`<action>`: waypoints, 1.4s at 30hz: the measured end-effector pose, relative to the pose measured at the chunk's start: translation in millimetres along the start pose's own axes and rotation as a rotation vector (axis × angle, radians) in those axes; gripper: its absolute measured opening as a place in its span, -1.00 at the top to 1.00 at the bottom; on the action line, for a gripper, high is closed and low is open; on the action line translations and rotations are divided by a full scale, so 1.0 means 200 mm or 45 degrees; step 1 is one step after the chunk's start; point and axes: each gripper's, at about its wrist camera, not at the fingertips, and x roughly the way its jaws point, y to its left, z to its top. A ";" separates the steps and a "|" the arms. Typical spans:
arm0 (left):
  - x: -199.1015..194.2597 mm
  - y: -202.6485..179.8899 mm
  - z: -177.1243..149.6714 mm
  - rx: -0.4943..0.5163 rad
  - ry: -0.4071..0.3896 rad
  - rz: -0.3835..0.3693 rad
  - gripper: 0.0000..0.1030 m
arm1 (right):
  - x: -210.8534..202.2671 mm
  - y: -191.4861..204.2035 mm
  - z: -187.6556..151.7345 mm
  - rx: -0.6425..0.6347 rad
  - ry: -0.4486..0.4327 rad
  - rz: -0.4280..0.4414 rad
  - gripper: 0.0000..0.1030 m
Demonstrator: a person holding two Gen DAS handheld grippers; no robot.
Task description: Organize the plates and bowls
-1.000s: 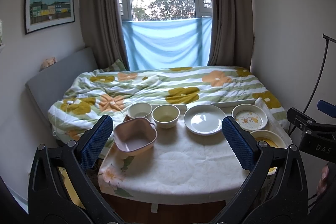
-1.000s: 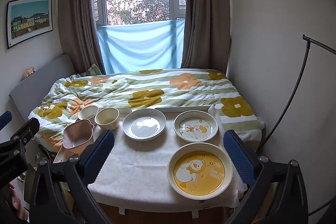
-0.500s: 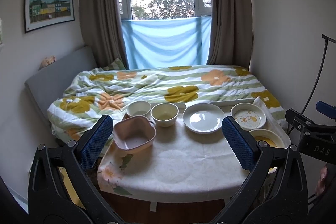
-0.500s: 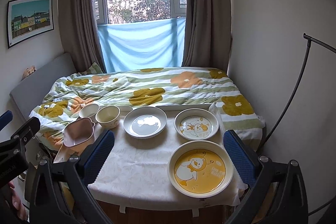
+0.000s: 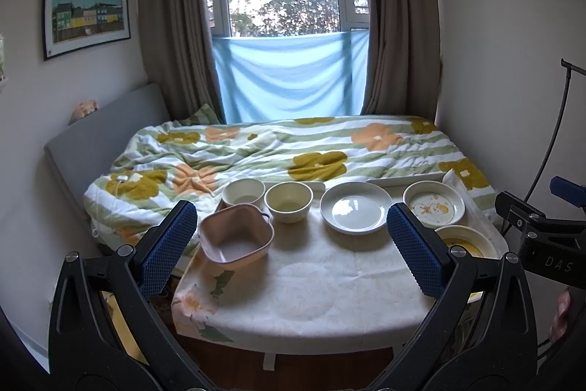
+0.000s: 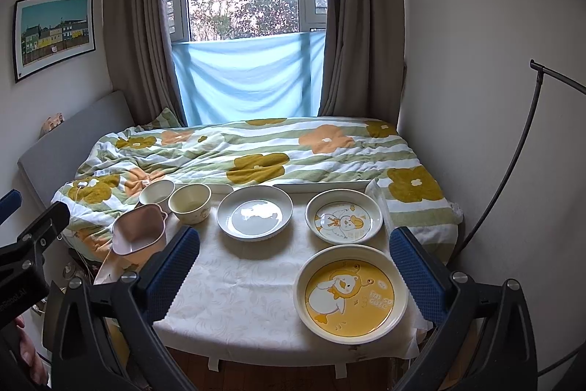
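On the cloth-covered table (image 5: pixel 311 288) stand a pink square bowl (image 5: pixel 236 237), a white bowl (image 5: pixel 243 192), a cream bowl (image 5: pixel 288 201), a white plate (image 5: pixel 355 209), a small duck plate (image 5: pixel 434 204) and a large yellow duck plate (image 6: pixel 351 292). My left gripper (image 5: pixel 293 248) is open and empty, held before the table's near edge. My right gripper (image 6: pixel 293 262) is open and empty, also short of the near edge. In the right wrist view the pink bowl (image 6: pixel 141 233), cream bowl (image 6: pixel 190 202) and white plate (image 6: pixel 255 217) show too.
A bed with a flowered quilt (image 5: pixel 293 149) lies right behind the table. A wall (image 6: pixel 494 98) and a black lamp stand (image 6: pixel 512 149) are on the right. A grey headboard (image 5: pixel 102 131) is on the left.
Both grippers have tilted or risen slightly, so the table sits a little lower in view. Nothing on the table has moved.
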 end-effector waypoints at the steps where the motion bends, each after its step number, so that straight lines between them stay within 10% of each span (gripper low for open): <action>1: 0.00 0.00 0.00 0.000 -0.001 0.000 -0.99 | 0.00 0.00 0.00 0.000 0.000 0.000 -0.99; 34: 0.01 0.01 0.04 0.039 0.017 0.010 -0.99 | -0.02 -0.01 -0.02 0.017 0.031 -0.019 -0.99; 42: 0.26 -0.07 -0.03 0.094 0.211 -0.158 -0.99 | 0.05 -0.16 -0.14 0.132 0.197 -0.082 -0.99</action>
